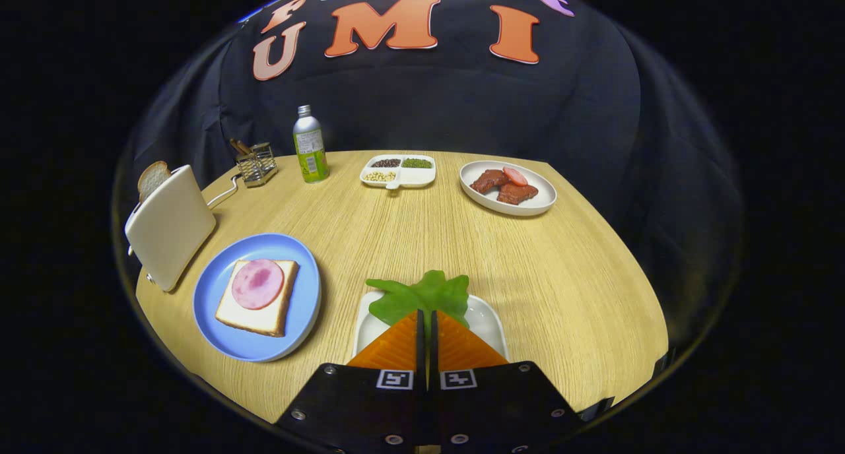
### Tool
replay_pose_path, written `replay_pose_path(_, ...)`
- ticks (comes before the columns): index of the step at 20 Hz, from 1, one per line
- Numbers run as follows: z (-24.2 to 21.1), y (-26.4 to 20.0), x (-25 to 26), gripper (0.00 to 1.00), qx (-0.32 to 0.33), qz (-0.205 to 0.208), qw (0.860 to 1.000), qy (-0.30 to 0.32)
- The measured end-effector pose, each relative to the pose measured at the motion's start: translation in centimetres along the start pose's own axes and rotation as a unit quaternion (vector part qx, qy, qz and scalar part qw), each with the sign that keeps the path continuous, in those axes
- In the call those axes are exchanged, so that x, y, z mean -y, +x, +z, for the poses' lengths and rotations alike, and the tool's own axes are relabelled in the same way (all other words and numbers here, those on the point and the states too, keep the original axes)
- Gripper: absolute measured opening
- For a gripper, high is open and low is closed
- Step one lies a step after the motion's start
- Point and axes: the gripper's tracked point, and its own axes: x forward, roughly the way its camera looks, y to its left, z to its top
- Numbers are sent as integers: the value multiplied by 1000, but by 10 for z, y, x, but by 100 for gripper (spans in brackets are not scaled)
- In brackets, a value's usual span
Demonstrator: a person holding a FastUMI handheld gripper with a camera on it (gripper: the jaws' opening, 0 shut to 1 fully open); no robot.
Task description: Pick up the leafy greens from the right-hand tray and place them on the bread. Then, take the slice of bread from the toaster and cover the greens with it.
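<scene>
Tongs (426, 322): right up close at the near edge, both fingers pressed together with just a thin slit between them, pinching the leafy greens at their tips
Leafy greens (422, 294): flat green leaf, fanning out left and right just beyond the fingertips, held over the white tray; can't tell if it's lifted clear or touching
White tray (488, 322): small, rectangular, sits near-middle on the worktop, mostly hidden under the fingers
Blue plate (214, 289): just left of the white tray, near-left part of the worktop
Bread (267, 319): square white slice lying flat on the blue plate, with a round pink slice of ham (257, 284) on top
Toaster (173, 226): cream coloured, far-left of the blue plate, right at the worktop's left edge
Toast slice (152, 178): poking up out of the toaster's top slot, upright
Wire rack (256, 165): far left, beyond the toaster, a couple of brown sticks in it
Bottle (309, 145): metal with a green label, standing upright just right of the rack
Divided dish (399, 171): far middle, white, compartments holding beans and grains
Oval plate (508, 187): far right, white, reddish-brown meat pieces plus a pink slice on it
Worktop (568, 269): light wood grain, rounded edge
</scene>
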Motion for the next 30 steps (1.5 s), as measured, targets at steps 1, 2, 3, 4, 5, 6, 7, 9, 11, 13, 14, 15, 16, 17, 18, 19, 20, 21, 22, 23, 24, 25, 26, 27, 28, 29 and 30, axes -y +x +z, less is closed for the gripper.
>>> replay_pose_path(1,7,-3,0,1,6,0,1000,-2)
replay_pose_path(2,13,-7,-2,1,8,2,1000,-3)
replay_pose_path(3,19,-10,-4,1,10,5,1000,-5)
replay_pose_path(4,26,-14,-7,0,15,8,1000,-7)
replay_pose_path(5,34,-17,-11,1,22,11,1000,-12)
replay_pose_path(6,41,-21,-15,0,28,14,999,-17)
replay_pose_path(7,48,-24,-21,1,34,19,999,-19)
replay_pose_path(9,60,-28,-35,1,43,34,998,-18)
replay_pose_path(11,70,-30,-48,1,50,45,998,-21)
replay_pose_path(13,76,-33,-63,1,55,56,996,-29)
replay_pose_path(14,77,-35,-71,0,57,62,996,-34)
replay_pose_path(15,78,-35,-79,1,56,68,995,-39)
replay_pose_path(16,78,-35,-86,1,55,73,995,-42)
replay_pose_path(17,77,-35,-94,1,53,78,995,-43)
replay_pose_path(18,76,-34,-101,1,52,84,994,-44)
replay_pose_path(19,76,-34,-109,1,51,88,994,-47)
replay_pose_path(20,74,-33,-115,1,50,93,993,-50)
replay_pose_path(21,72,-34,-122,1,48,98,993,-54)
replay_pose_path(22,70,-33,-128,1,46,102,992,-57)
replay_pose_path(23,69,-33,-134,1,44,107,991,-59)
replay_pose_path(24,67,-31,-140,1,42,112,991,-61)
replay_pose_path(25,65,-31,-146,1,39,116,991,-62)
replay_pose_path(26,63,-30,-150,1,36,120,990,-63)
replay_pose_path(27,61,-29,-155,1,34,124,990,-64)
replay_pose_path(28,59,-26,-158,1,31,126,989,-66)
replay_pose_path(29,56,-25,-163,1,27,130,989,-66)
replay_pose_path(30,53,-23,-167,1,24,135,988,-67)
